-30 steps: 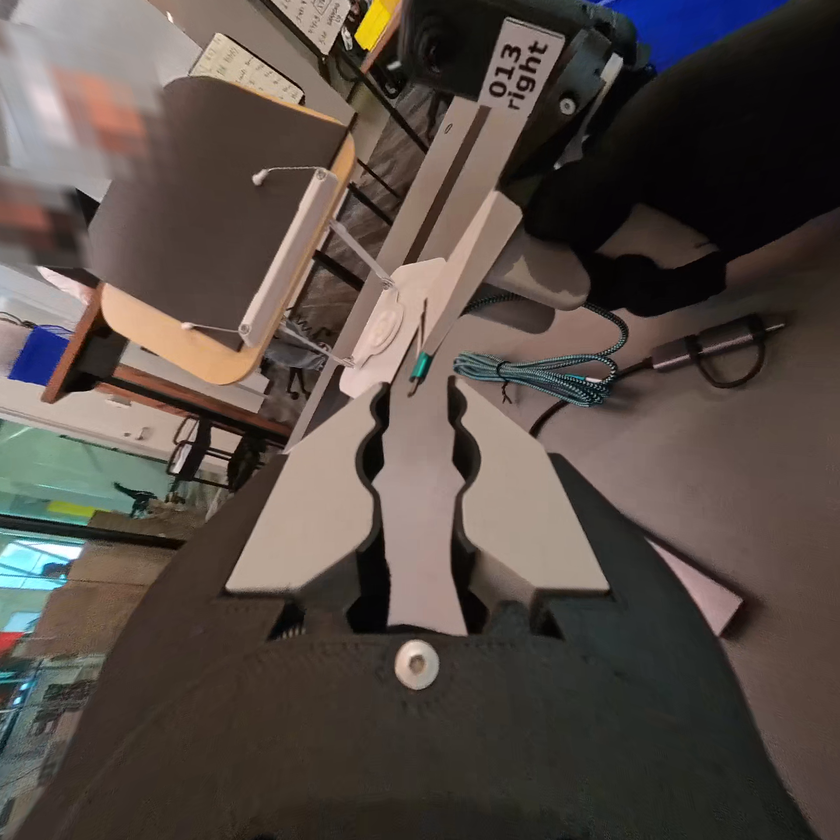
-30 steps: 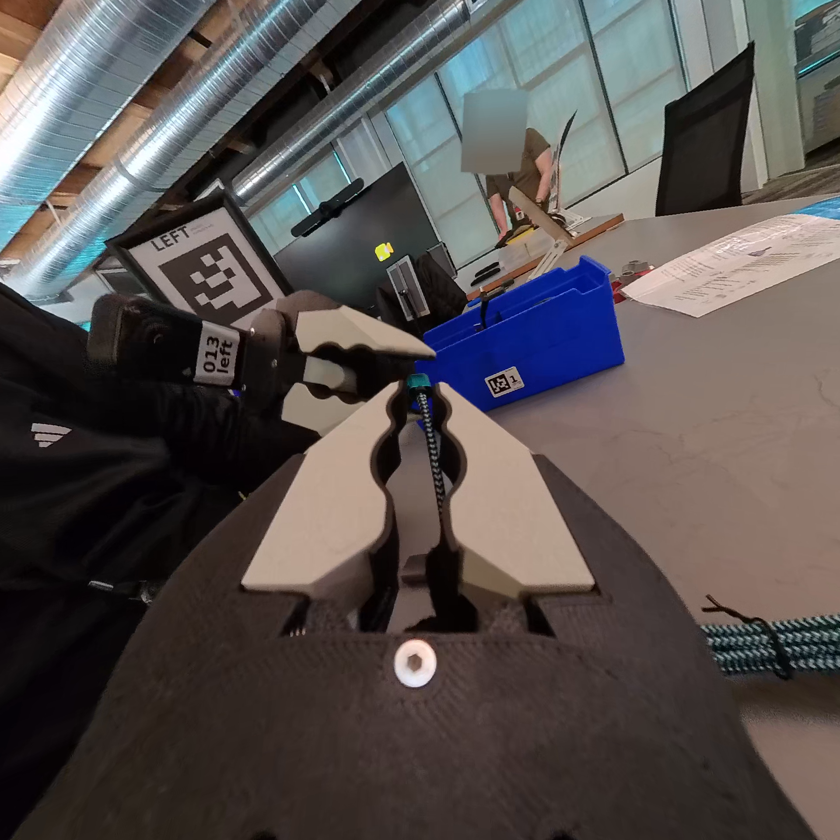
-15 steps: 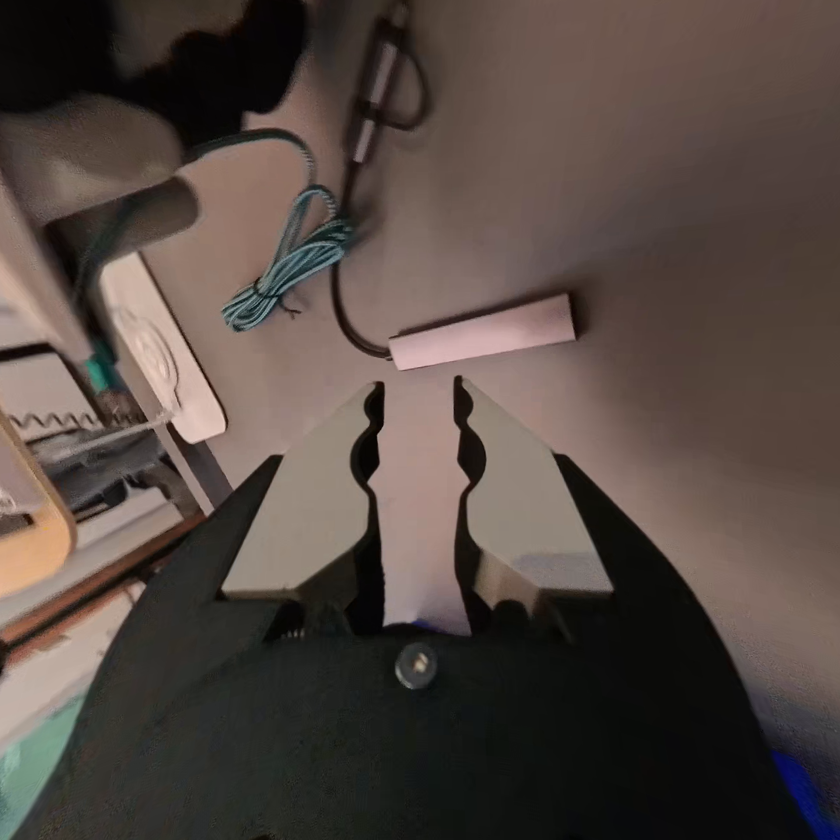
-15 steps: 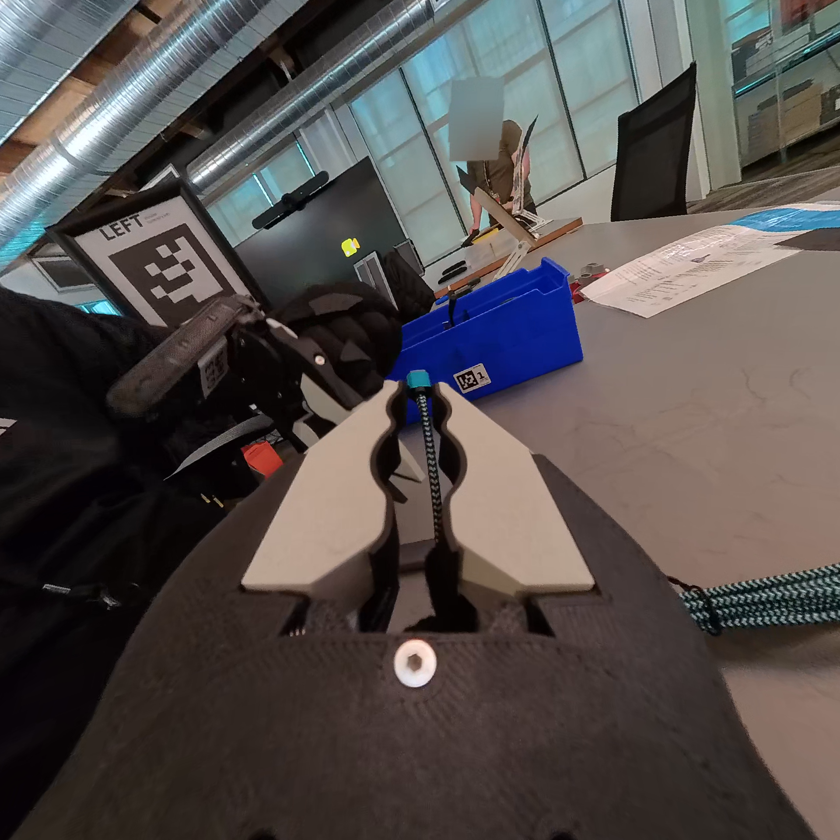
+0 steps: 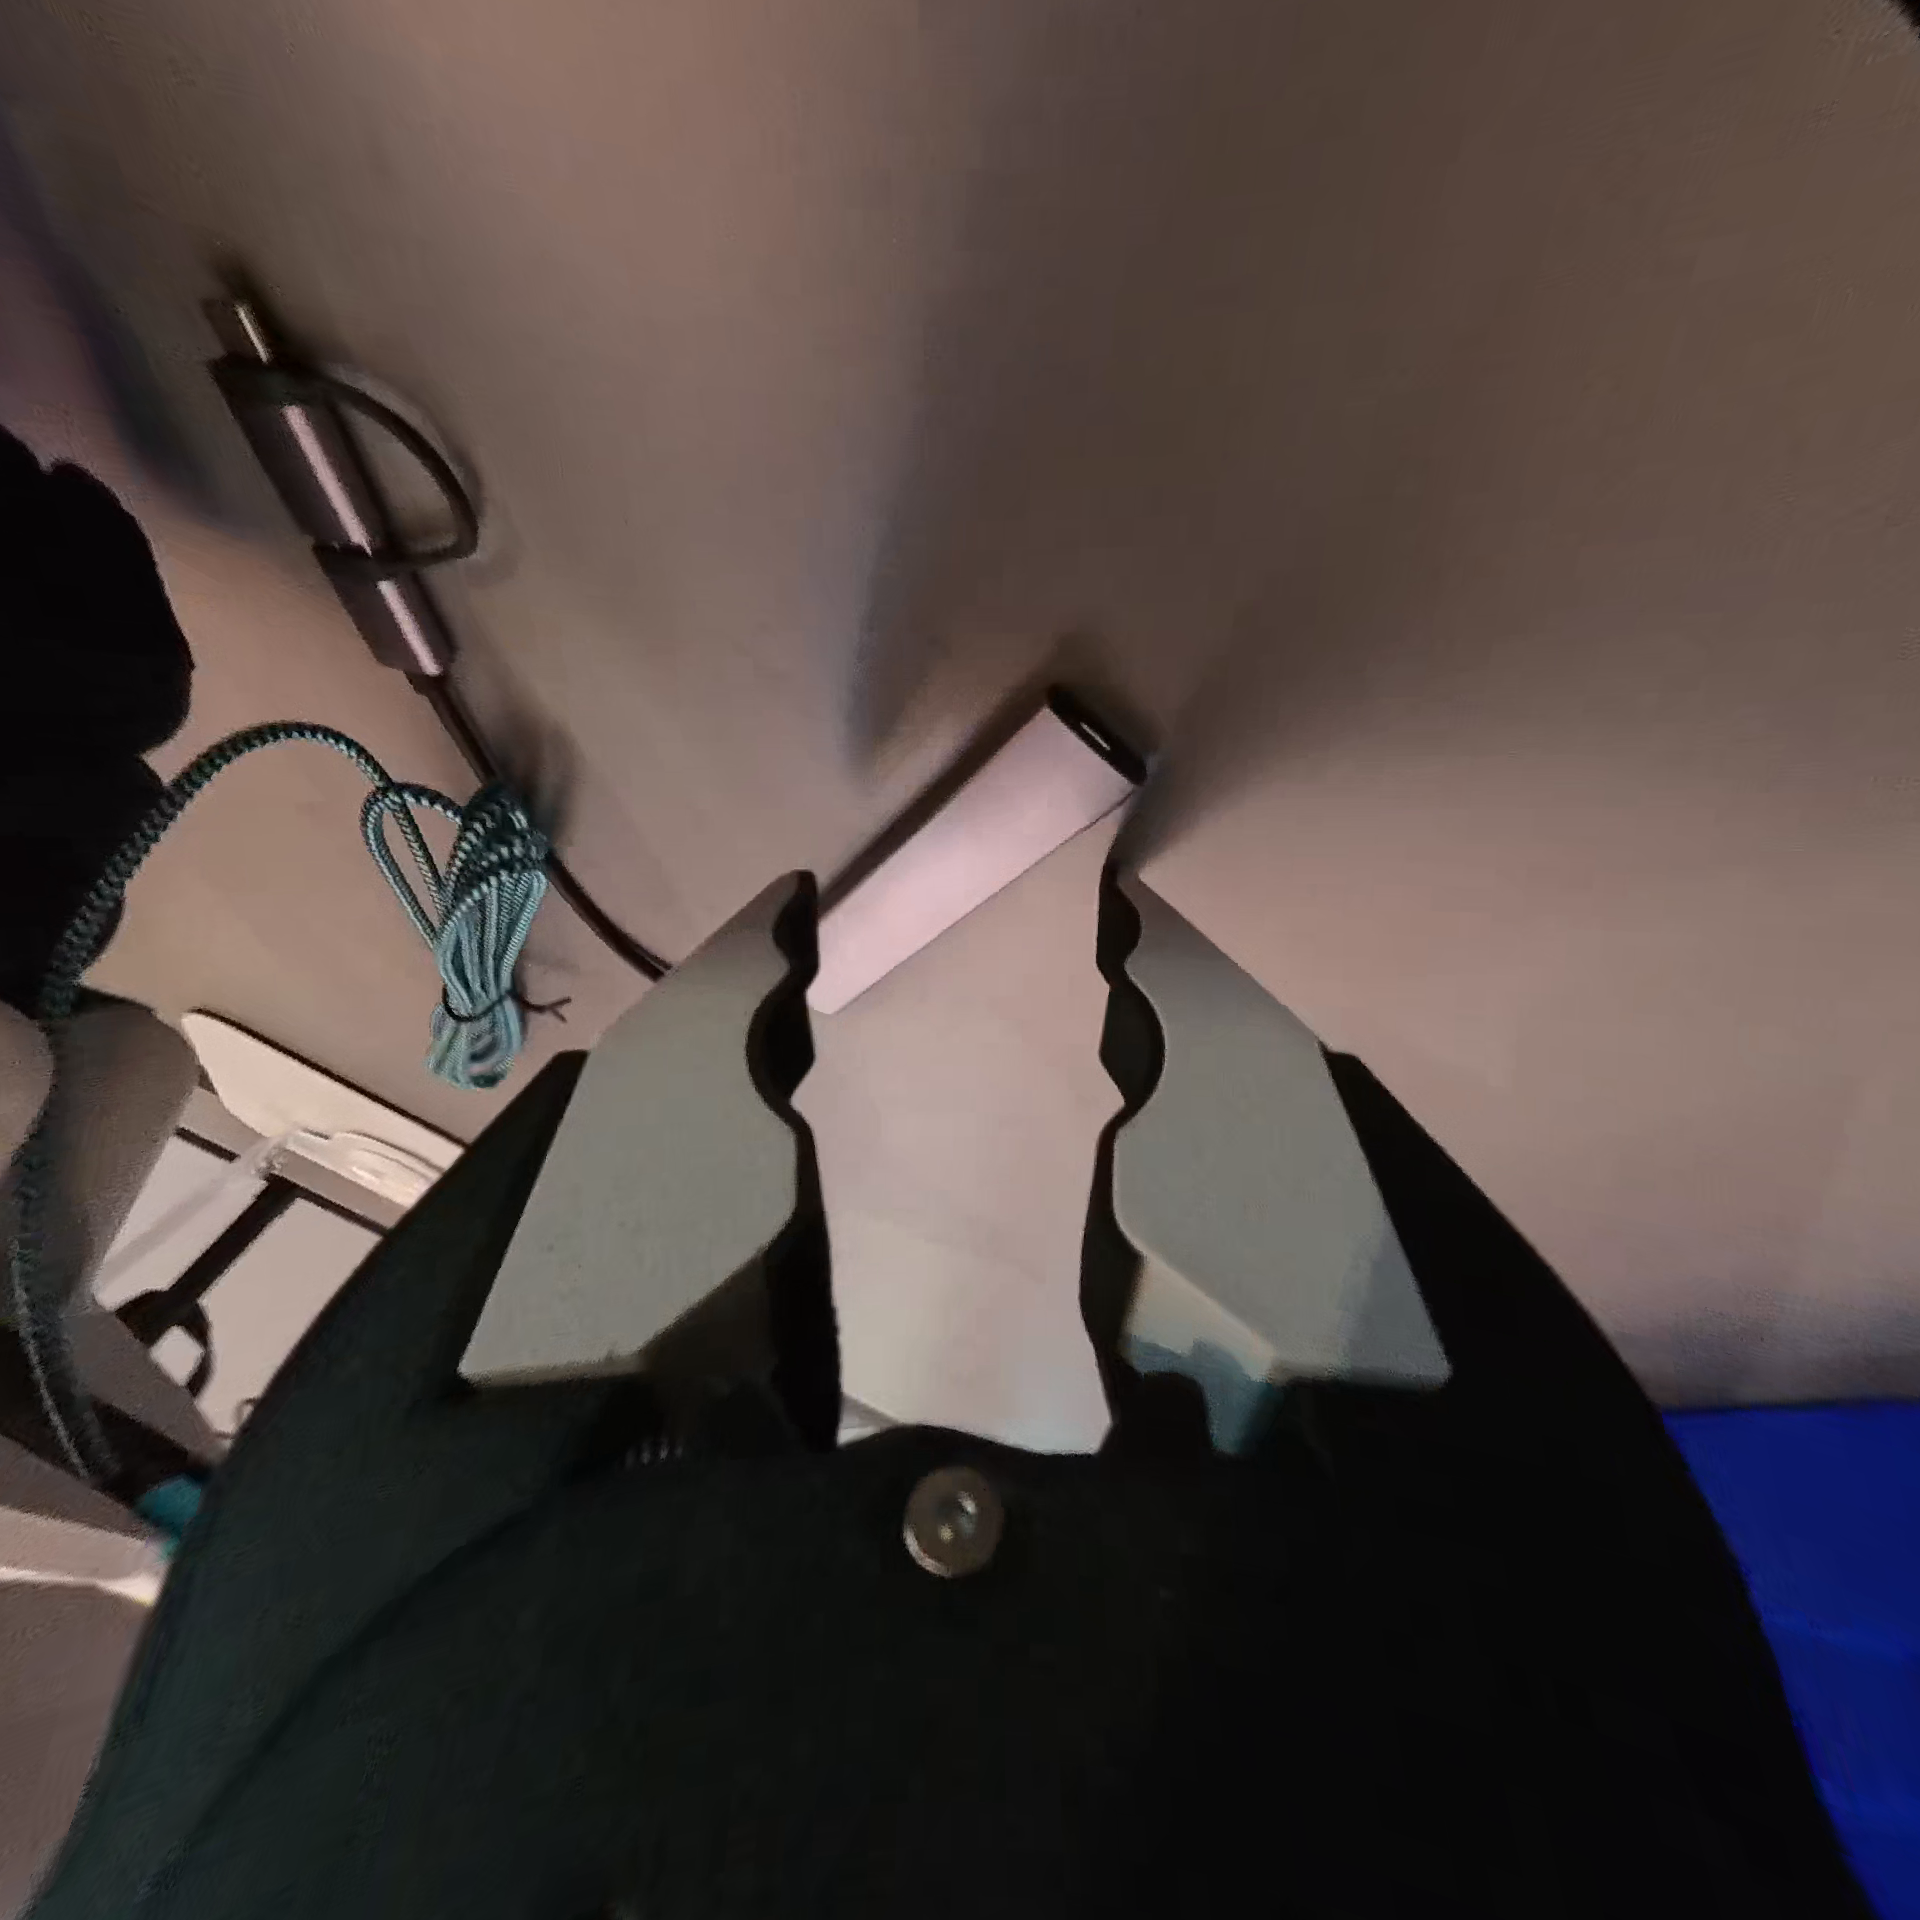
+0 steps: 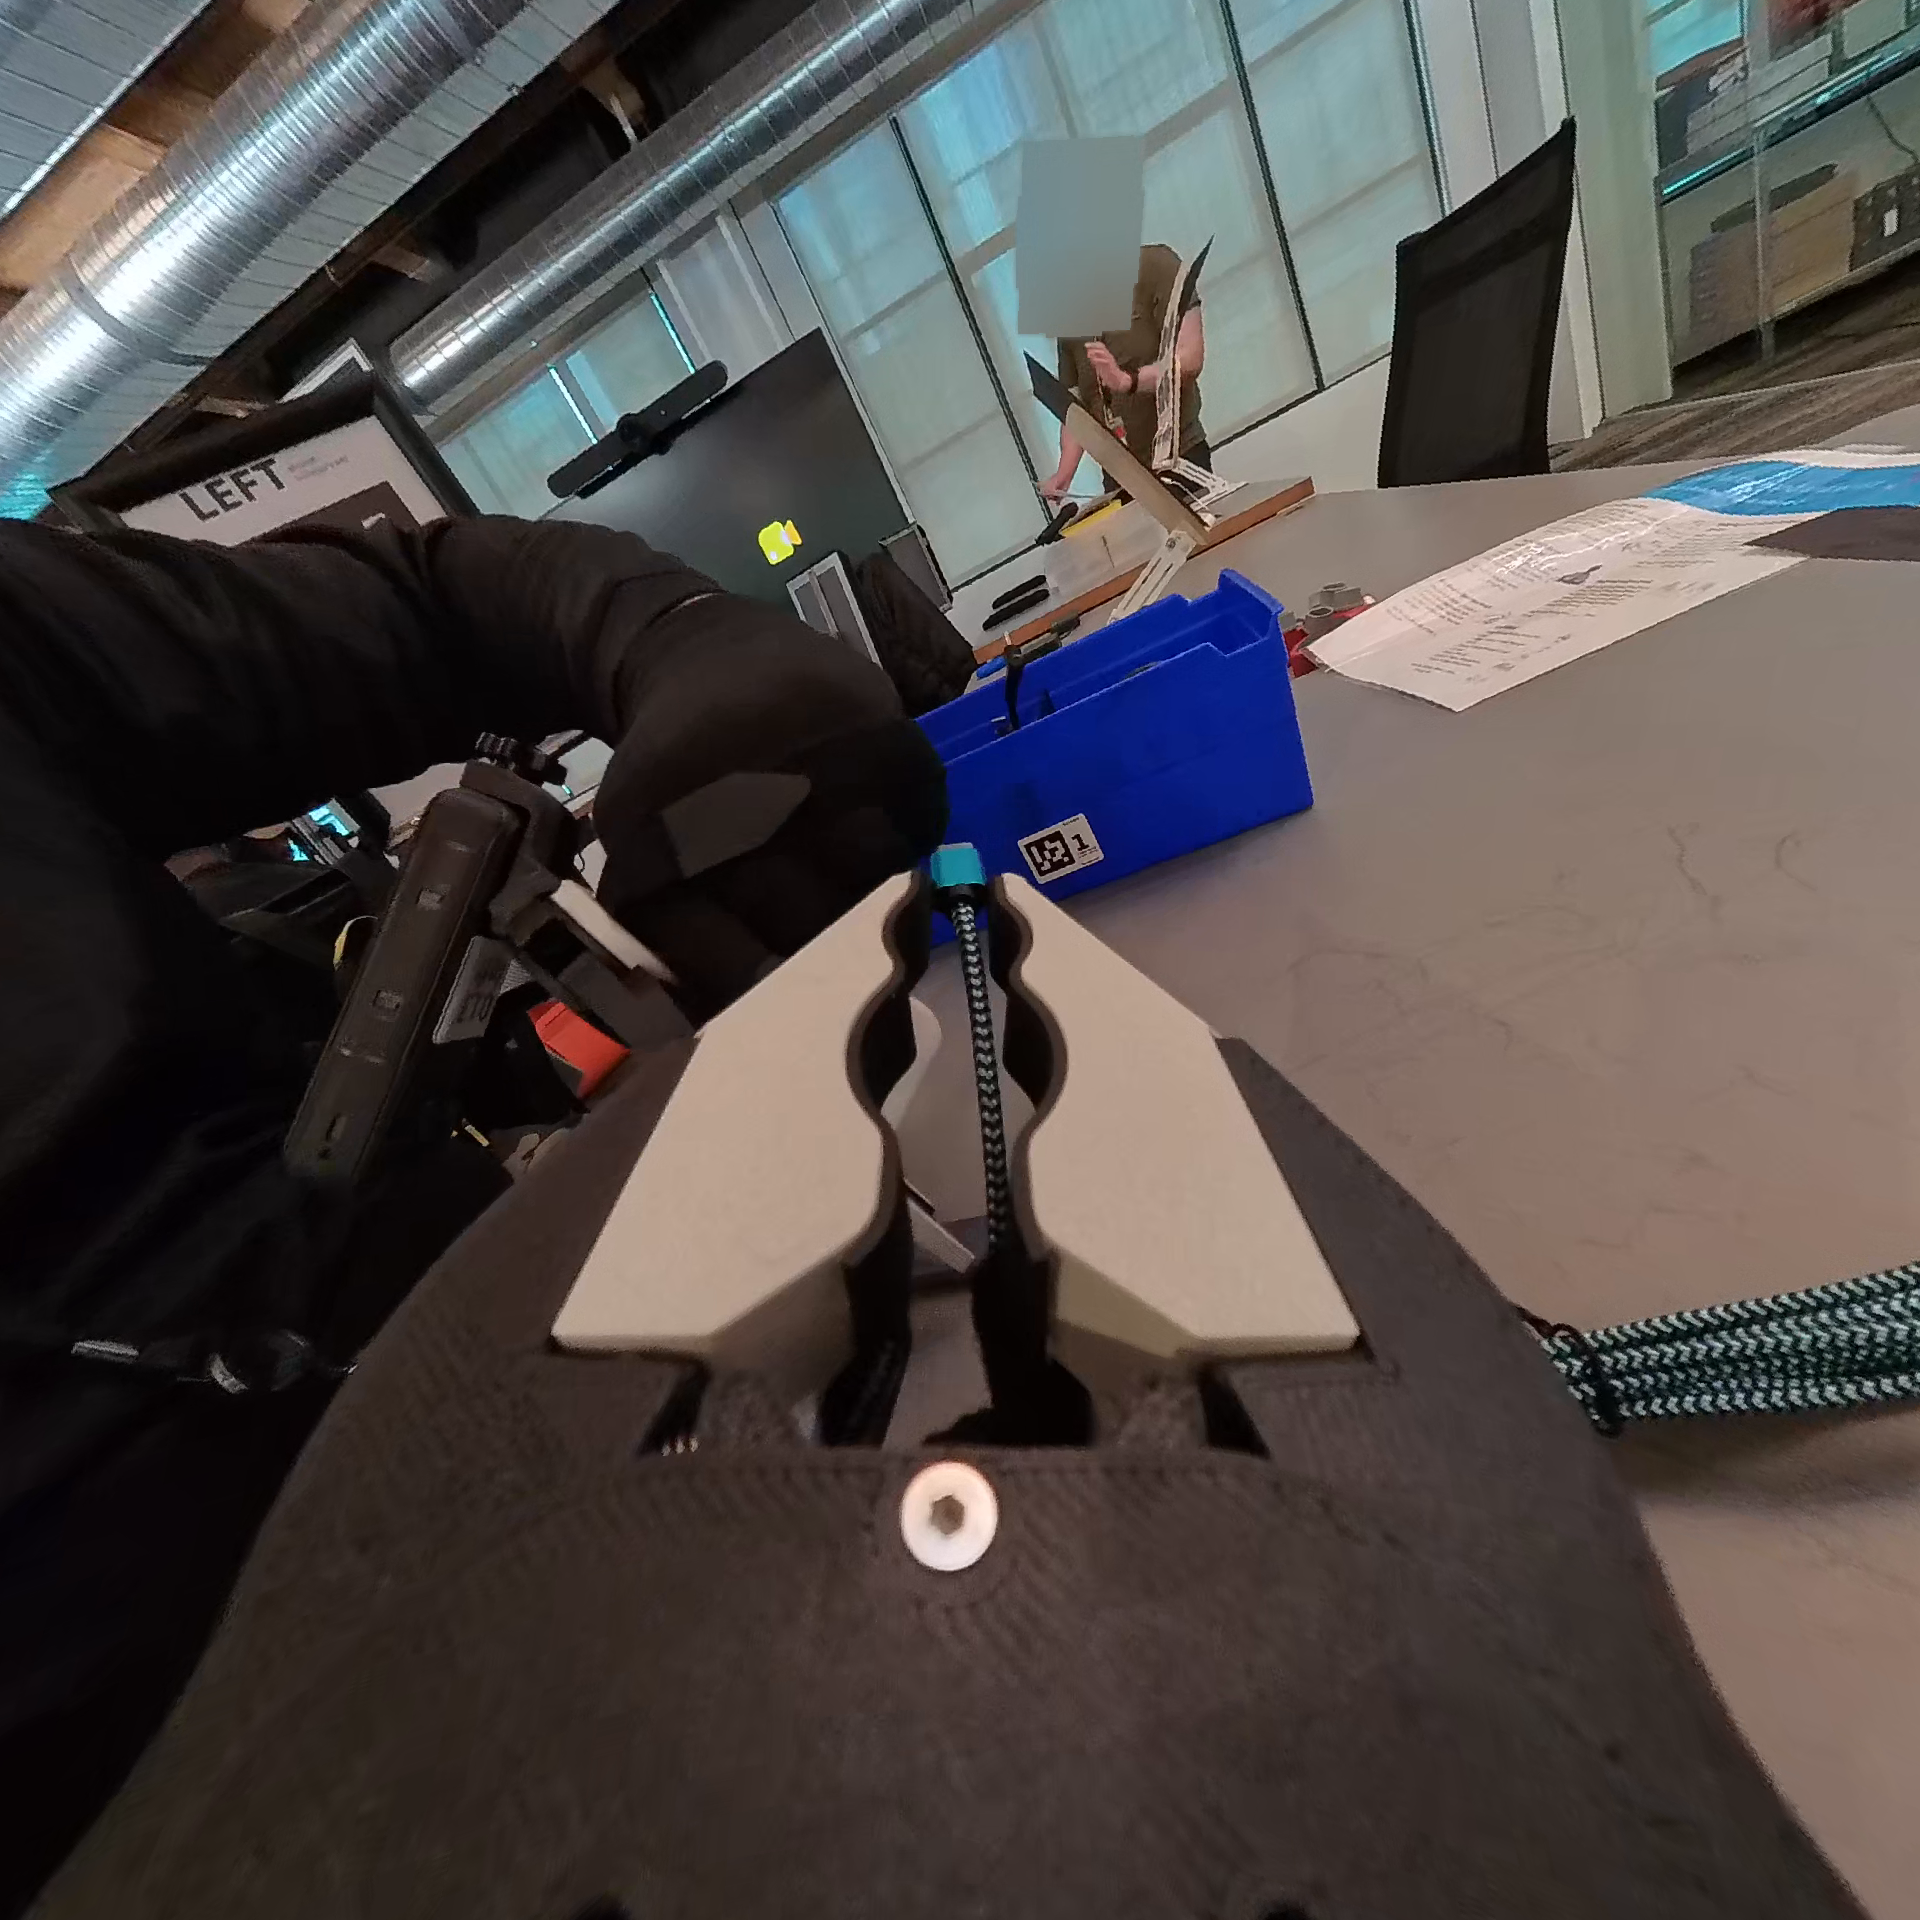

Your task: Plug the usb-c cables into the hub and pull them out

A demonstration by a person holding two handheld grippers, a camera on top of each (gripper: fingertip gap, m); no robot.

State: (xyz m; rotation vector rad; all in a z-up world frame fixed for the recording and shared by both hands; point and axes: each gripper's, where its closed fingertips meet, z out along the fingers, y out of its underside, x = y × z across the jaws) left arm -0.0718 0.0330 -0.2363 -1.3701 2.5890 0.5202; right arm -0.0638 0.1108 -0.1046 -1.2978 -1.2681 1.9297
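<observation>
A slim silver hub (image 5: 971,831) lies flat on the grey table, its dark port end (image 5: 1101,738) pointing up right. My left gripper (image 5: 956,883) is open and hovers just over the hub, its fingertips to either side of it. The hub's dark lead runs left to a grey adapter plug (image 5: 343,499). My right gripper (image 6: 956,883) is shut on the teal braided usb-c cable (image 6: 982,1070), its teal plug (image 6: 951,862) sticking out past the fingertips. The cable's bundled coil lies on the table in the left wrist view (image 5: 478,935) and in the right wrist view (image 6: 1745,1351).
A blue bin (image 6: 1132,748) stands on the table beyond my right gripper, its corner in the left wrist view (image 5: 1818,1558). A gloved hand (image 6: 748,790) holds the left gripper beside the plug. Paper sheets (image 6: 1558,603) lie far right. A person stands at a far table. Tip to tip, the grippers are about 15 centimetres apart.
My left gripper has swung down from facing the right gripper to the table, closed in on the hub, and opened wider. My right gripper still holds the cable.
</observation>
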